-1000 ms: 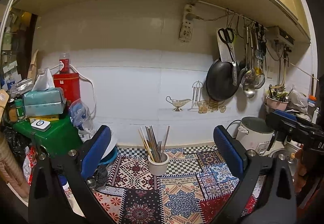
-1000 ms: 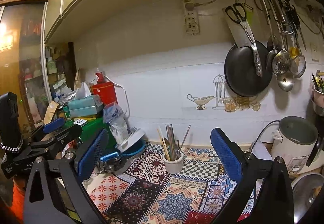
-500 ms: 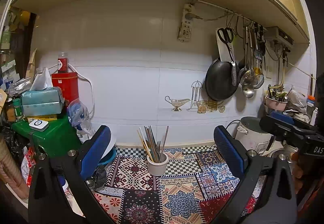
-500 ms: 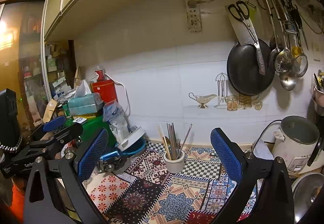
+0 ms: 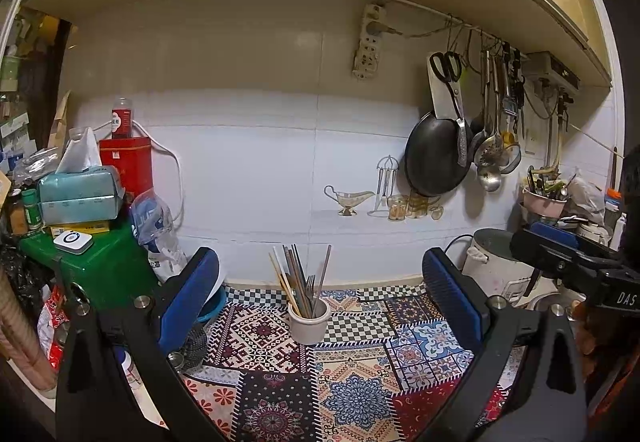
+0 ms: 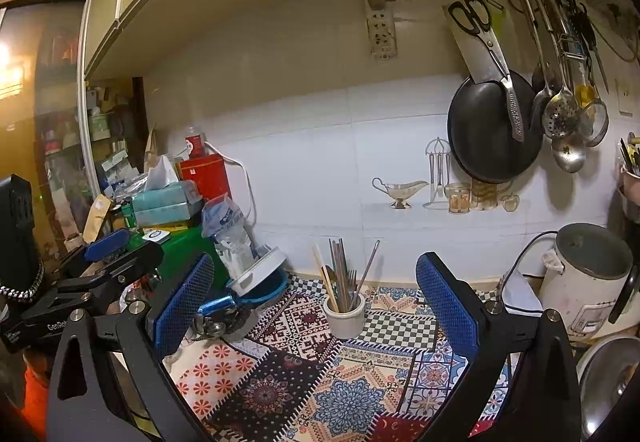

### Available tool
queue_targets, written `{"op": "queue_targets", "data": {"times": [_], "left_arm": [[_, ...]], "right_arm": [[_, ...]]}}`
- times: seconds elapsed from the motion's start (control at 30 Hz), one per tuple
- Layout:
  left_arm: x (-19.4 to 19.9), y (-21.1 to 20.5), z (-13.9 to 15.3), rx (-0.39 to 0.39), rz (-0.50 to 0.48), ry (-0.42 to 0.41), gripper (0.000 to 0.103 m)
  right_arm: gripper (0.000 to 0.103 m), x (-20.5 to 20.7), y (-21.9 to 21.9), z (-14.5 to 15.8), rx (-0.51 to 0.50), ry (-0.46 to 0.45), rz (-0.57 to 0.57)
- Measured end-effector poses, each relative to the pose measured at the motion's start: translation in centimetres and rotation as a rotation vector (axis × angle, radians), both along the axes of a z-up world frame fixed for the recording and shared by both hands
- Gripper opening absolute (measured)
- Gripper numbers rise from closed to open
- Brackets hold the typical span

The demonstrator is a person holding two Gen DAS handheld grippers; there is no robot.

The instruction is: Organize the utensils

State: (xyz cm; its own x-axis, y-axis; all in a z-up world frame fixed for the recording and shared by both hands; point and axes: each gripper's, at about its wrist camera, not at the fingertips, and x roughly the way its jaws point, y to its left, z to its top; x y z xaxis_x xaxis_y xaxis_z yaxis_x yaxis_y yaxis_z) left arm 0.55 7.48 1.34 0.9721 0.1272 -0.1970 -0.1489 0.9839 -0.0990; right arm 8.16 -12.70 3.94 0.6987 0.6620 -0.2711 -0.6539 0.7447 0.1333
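A small white cup (image 5: 309, 324) stands on the patterned mat (image 5: 352, 394) near the back wall, holding chopsticks, forks and other metal utensils (image 5: 300, 282). It also shows in the right wrist view (image 6: 345, 316). My left gripper (image 5: 320, 306) is open and empty, held back from the cup. My right gripper (image 6: 312, 306) is open and empty, also back from the cup. The right gripper's body shows at the right of the left wrist view (image 5: 576, 266); the left gripper's body shows at the left of the right wrist view (image 6: 80, 282).
A black pan (image 5: 436, 154), scissors (image 5: 448, 74) and ladles (image 5: 490, 158) hang on the wall at right. A rice cooker (image 6: 588, 278) stands at right. A green box (image 5: 88, 266) with a tissue pack (image 5: 80, 194) and red tin (image 5: 128, 162) is at left. A blue bowl (image 6: 264, 288) sits left of the mat.
Both views have shifted slightly; the cup sits a little lower and more central. Both grippers stay open and empty.
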Motion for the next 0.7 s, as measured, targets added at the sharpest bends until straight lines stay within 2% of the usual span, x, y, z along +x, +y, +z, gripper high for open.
{"op": "queue_targets", "data": {"times": [0.7], "left_arm": [[0.43,-0.07,0.01,-0.007,-0.02,-0.005,0.102]], "right_arm": [[0.101,0.03,-0.13,0.02,0.002,-0.005,-0.014]]}}
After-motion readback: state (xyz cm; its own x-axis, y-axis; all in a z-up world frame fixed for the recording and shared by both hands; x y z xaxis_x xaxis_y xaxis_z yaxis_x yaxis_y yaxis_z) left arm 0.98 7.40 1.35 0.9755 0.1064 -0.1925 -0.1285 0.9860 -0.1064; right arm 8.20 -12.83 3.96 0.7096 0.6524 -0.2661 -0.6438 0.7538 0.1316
